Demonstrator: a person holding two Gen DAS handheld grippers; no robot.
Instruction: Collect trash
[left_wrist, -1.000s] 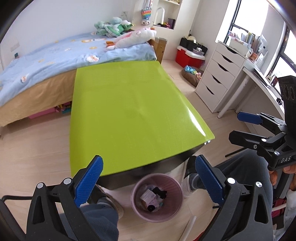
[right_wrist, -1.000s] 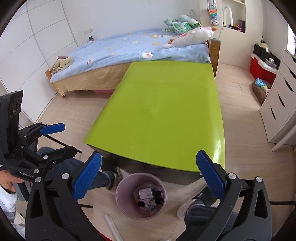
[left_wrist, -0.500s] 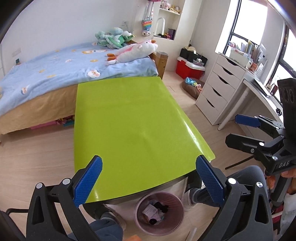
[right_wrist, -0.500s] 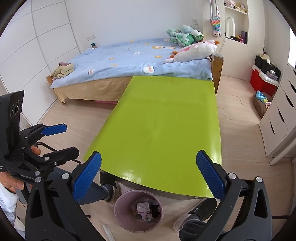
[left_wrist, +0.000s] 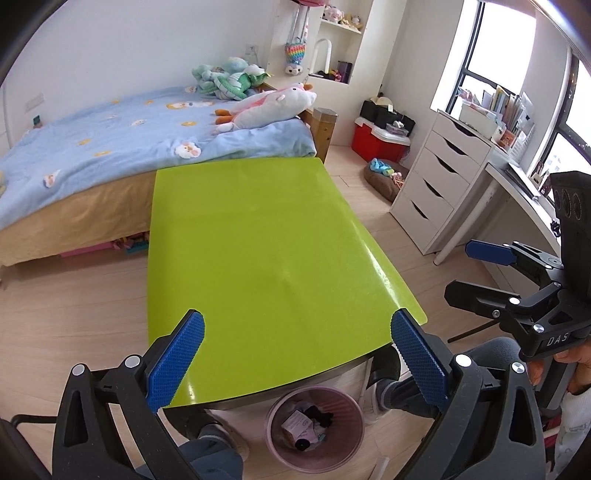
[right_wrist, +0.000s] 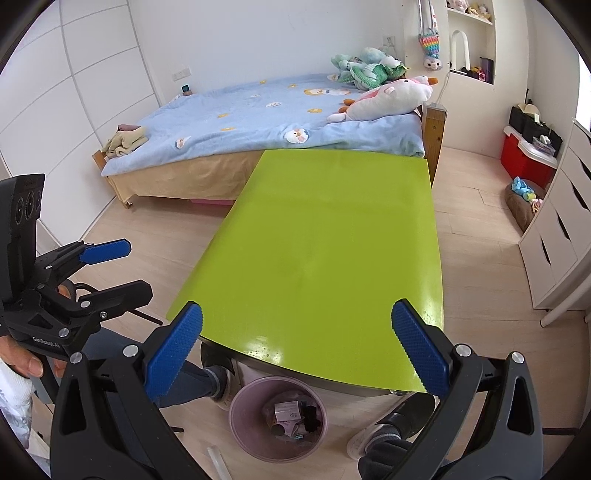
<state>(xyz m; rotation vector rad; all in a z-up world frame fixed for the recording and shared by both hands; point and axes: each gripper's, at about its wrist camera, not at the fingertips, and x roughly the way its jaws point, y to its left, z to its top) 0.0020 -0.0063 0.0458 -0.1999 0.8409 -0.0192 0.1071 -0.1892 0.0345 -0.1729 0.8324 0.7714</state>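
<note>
A pink waste bin (left_wrist: 316, 428) stands on the floor under the near edge of the green table (left_wrist: 258, 251). It holds several bits of trash, among them a small carton and dark pieces. The bin also shows in the right wrist view (right_wrist: 277, 422). My left gripper (left_wrist: 295, 350) is open and empty, held above the table's near edge. My right gripper (right_wrist: 295, 343) is open and empty at the same height. Each gripper shows in the other's view, the right one (left_wrist: 491, 273) and the left one (right_wrist: 114, 269). No trash shows on the table (right_wrist: 325, 240).
A bed with a blue cover (left_wrist: 129, 140) and plush toys (left_wrist: 269, 105) stands behind the table. A white drawer unit (left_wrist: 439, 177) and desk are at the right. A red box (left_wrist: 376, 138) and a pet bed sit on the floor. My legs and shoes flank the bin.
Both grippers have risen and tilted up, so the bin has slid lower in both views and more of the room shows. Both stay open and empty.
</note>
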